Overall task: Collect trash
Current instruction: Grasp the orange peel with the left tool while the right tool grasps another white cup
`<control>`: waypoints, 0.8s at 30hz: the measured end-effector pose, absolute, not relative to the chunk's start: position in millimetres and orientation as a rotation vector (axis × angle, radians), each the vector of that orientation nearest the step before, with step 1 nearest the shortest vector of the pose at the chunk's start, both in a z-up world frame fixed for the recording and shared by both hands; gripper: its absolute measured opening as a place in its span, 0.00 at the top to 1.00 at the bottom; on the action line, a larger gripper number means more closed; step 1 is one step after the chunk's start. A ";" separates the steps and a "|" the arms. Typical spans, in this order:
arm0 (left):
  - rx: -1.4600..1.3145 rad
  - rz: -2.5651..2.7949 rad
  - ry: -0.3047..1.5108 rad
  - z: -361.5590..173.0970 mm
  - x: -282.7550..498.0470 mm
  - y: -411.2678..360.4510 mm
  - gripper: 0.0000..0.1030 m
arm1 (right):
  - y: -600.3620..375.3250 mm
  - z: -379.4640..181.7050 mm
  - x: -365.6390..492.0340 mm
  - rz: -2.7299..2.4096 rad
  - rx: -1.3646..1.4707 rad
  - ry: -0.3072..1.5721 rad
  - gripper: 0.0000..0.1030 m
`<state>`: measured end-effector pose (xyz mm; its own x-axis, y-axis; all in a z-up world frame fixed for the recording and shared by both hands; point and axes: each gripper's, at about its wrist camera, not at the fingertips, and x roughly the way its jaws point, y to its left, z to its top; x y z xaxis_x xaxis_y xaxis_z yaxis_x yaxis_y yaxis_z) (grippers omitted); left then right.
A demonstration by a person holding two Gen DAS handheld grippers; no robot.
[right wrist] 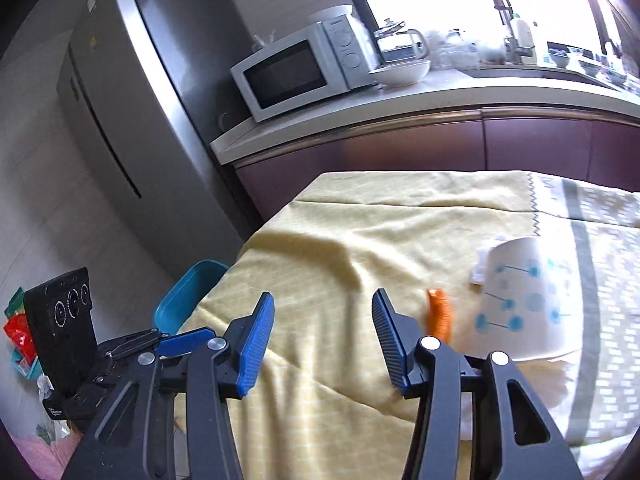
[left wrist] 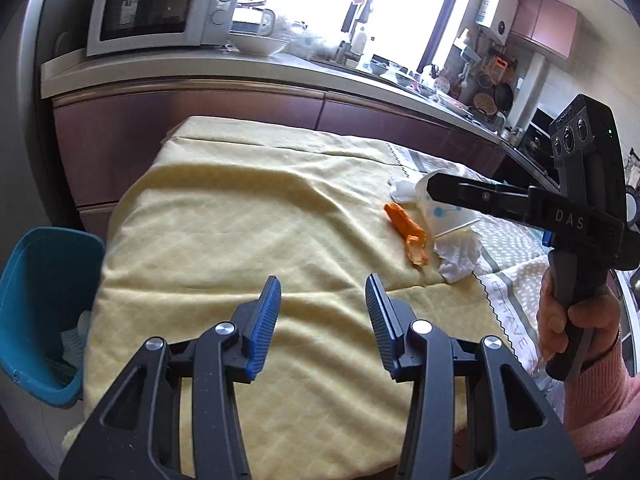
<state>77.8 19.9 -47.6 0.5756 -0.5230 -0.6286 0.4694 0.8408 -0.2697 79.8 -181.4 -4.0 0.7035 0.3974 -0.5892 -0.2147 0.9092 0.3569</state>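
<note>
Left wrist view shows the trash bunched on the yellow tablecloth [left wrist: 240,216], all of it lying around one landmark, the paper cup [left wrist: 430,200] tipped on its side. An orange wrapper [left wrist: 406,234] lies just beside the cup on its near-left side, its long axis running from far-left to near-right; crumpled tissue [left wrist: 460,254] sits just this side of the cup. The blue bin [left wrist: 40,280] is well apart from the cup, off the table's left edge. The right gripper [right wrist: 323,340] hangs with its jaws spread and empty, the wrapper just right of its right finger, so it is the nearer tool. The left gripper [left wrist: 323,312] is likewise spread, holding nothing, farther from the cup.
</note>
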 end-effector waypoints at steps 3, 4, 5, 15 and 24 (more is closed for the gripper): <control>-0.047 -0.629 0.774 -49.9 83.9 -7.0 0.58 | -210.9 -2.9 73.6 0.269 0.291 0.689 0.53; -0.036 -0.643 0.777 -51.0 86.2 -16.2 0.58 | -220.9 -2.8 72.0 0.243 0.300 0.681 0.53; -0.027 -0.656 0.782 -51.9 88.9 -24.4 0.58 | -229.9 -3.9 71.7 0.222 0.306 0.677 0.53; 0.055 -0.735 0.837 -59.6 113.0 -95.6 0.58 | -290.1 -26.9 86.3 0.095 0.336 0.708 0.47; 0.066 -0.738 0.938 -80.3 135.9 -122.4 0.63 | -291.1 -43.3 103.4 0.139 0.332 0.770 0.45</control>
